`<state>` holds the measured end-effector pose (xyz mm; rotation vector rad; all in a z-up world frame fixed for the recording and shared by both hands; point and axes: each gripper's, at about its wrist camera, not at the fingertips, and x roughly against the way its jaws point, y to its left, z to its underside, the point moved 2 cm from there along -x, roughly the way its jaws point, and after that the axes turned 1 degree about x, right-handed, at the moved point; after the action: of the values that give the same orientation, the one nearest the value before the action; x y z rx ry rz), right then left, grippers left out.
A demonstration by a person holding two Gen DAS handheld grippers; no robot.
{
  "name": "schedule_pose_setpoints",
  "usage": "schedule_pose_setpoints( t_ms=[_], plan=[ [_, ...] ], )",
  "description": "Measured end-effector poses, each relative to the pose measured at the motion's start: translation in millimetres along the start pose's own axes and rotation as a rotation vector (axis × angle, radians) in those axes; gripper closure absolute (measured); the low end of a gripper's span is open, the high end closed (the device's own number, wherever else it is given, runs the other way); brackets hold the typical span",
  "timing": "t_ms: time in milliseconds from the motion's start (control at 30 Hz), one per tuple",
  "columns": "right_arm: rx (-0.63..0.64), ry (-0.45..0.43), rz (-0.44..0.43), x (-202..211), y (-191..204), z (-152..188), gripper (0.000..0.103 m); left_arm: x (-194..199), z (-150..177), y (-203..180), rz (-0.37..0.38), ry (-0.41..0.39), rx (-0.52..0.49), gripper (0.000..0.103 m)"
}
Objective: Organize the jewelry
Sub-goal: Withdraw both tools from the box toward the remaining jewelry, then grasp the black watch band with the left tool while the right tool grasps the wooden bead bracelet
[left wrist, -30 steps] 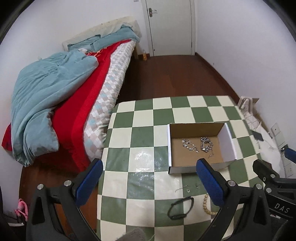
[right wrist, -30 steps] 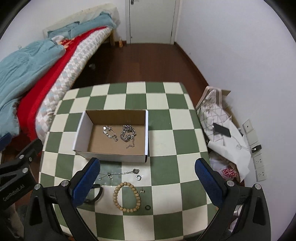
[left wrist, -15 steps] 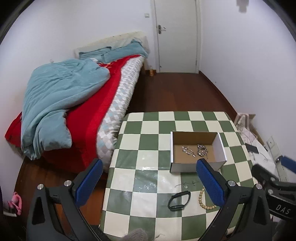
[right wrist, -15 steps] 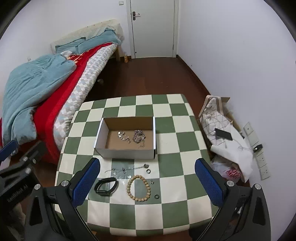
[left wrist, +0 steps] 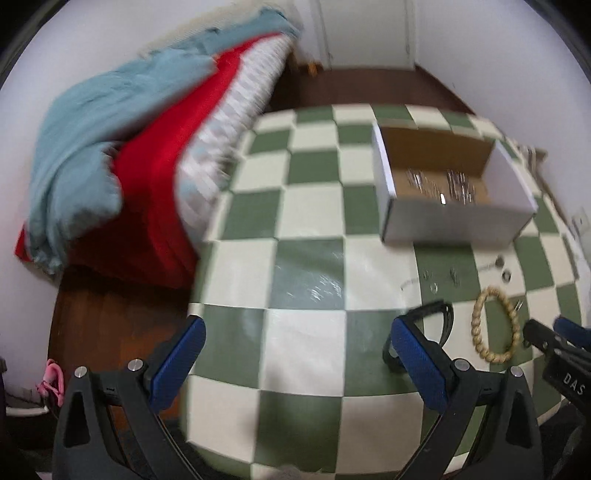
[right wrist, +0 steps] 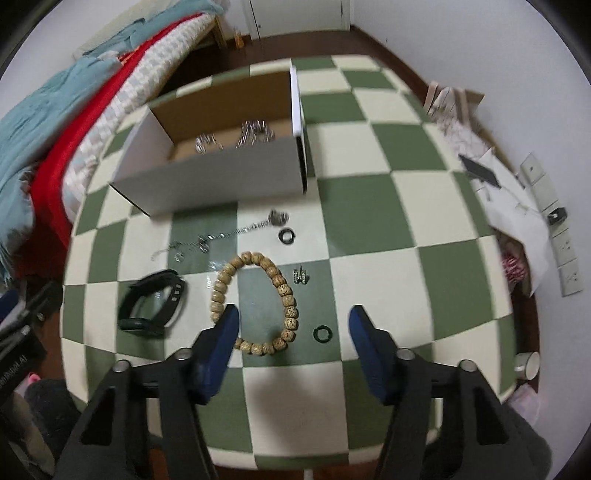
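A wooden bead bracelet [right wrist: 255, 301] lies on the green-and-cream checkered table [right wrist: 369, 229]; my right gripper [right wrist: 293, 325] hovers open just above its near side, nothing held. Around it lie a black wristband [right wrist: 153, 304], a thin silver chain [right wrist: 221, 236], a black ring [right wrist: 287, 235], a dark green ring [right wrist: 322, 333] and small earrings [right wrist: 300, 276]. An open cardboard box [right wrist: 221, 162] behind holds silver chains [right wrist: 255, 133]. My left gripper [left wrist: 295, 343] is open over bare table, left of the wristband [left wrist: 436, 321] and the bracelet [left wrist: 495, 328]; the box [left wrist: 450, 184] is far right.
A bed with red and blue-grey covers [left wrist: 122, 147] stands against the table's left side. A white bag and papers [right wrist: 491, 177] lie on the floor right of the table, near wall sockets [right wrist: 554, 221]. A door [left wrist: 365, 33] is at the far end.
Both grippers have dropped from high above down close to the table. The right one has narrowed its opening and now sits over the bead bracelet. The left view is motion-blurred.
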<state>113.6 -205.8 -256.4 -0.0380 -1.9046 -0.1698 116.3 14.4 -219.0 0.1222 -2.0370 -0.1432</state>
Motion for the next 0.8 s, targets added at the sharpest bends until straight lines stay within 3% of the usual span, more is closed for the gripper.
schedule_pose_setpoints(
  t_ms=[133, 200, 233, 367, 400, 467, 500, 533, 633, 800],
  plan=[
    [0.012, 0.020, -0.013, -22, 1, 1, 0.052, -29, -2, -27, 0.070, 0.076, -0.110, 0.003],
    [0.026, 0.033, -0.011, -28, 2, 3, 0.055, -40, -3, -38, 0.079, 0.102, -0.159, 0.018],
    [0.031, 0.042, -0.015, -31, 3, 4, 0.055, -45, -3, -44, 0.090, 0.115, -0.183, 0.020],
    [0.100, 0.035, 0.024, -32, 9, 9, 0.057, -54, -2, -60, 0.147, 0.140, -0.239, 0.051],
    [0.109, 0.036, 0.031, -33, 11, 8, 0.057, -53, -2, -62, 0.184, 0.143, -0.234, 0.068],
    [0.135, 0.032, 0.066, -34, 14, 9, 0.067, -52, -2, -66, 0.218, 0.146, -0.231, 0.087],
    [0.138, 0.024, 0.080, -33, 12, 9, 0.086, -50, -1, -67, 0.193, 0.136, -0.241, 0.089],
    [0.122, 0.025, 0.078, -32, 8, 8, 0.093, -49, 0, -66, 0.186, 0.129, -0.243, 0.090],
    [0.071, 0.037, 0.052, -30, -7, 10, 0.093, -48, 4, -53, 0.182, 0.123, -0.194, 0.090],
    [0.097, 0.053, 0.048, -29, -9, 7, 0.091, -49, 9, -36, 0.184, 0.119, -0.125, 0.090]
  ],
)
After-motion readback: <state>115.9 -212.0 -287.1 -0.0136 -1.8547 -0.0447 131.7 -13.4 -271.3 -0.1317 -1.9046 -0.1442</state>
